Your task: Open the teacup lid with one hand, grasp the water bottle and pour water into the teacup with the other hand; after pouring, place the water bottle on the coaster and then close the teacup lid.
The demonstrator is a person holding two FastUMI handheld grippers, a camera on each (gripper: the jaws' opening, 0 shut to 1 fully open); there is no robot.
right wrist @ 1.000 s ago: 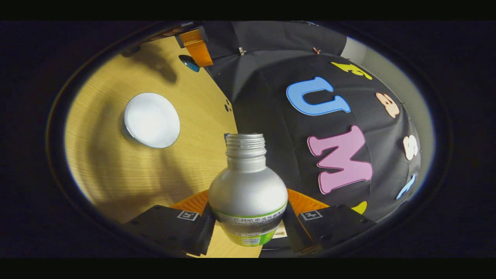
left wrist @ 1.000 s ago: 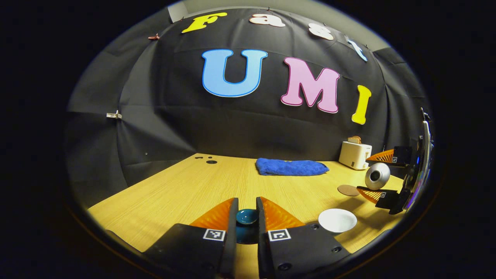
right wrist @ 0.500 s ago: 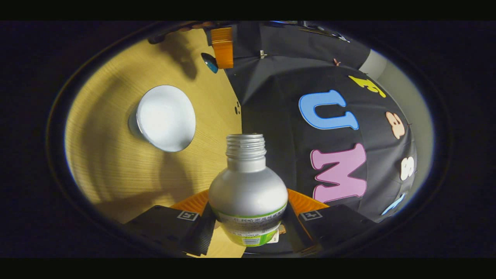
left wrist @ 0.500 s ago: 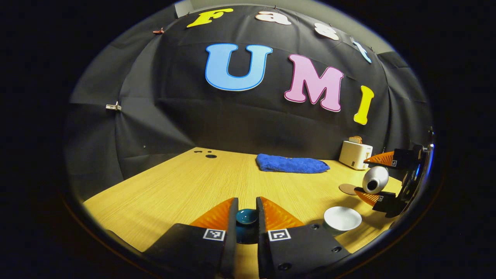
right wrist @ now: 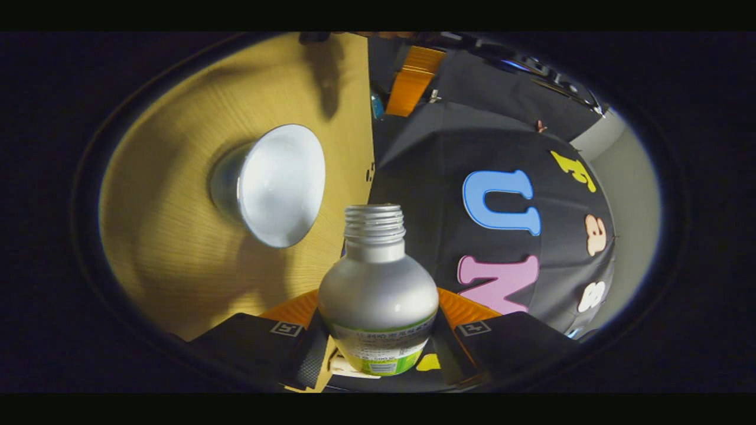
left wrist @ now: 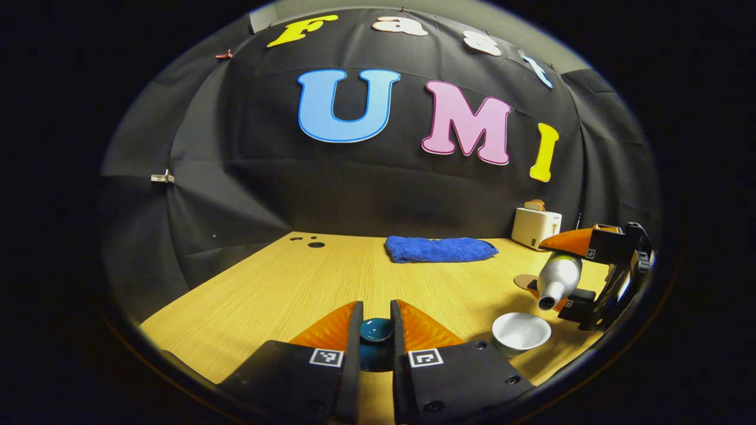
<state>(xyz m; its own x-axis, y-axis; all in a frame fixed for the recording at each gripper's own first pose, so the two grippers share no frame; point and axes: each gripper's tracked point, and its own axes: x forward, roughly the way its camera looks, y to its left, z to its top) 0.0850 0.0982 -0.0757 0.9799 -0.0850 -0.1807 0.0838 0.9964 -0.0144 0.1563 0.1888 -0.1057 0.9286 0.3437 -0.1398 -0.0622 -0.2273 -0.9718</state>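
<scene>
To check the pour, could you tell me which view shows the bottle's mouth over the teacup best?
The left gripper view: the tilted bottle points its mouth down just above the teacup. The right gripper view shows the bottle's neck close up, with the teacup off to one side.

left gripper view: low, level over table [left wrist: 283, 283] | right gripper view: rolled sideways, near | shared: teacup [left wrist: 520, 332]

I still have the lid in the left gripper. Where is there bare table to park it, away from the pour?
Bare table stretches from the left gripper, shut on the lid, out to the blue towel and the booth wall. Crowded on its right: teacup, tilted water bottle in the right gripper, coaster, toaster.
</scene>
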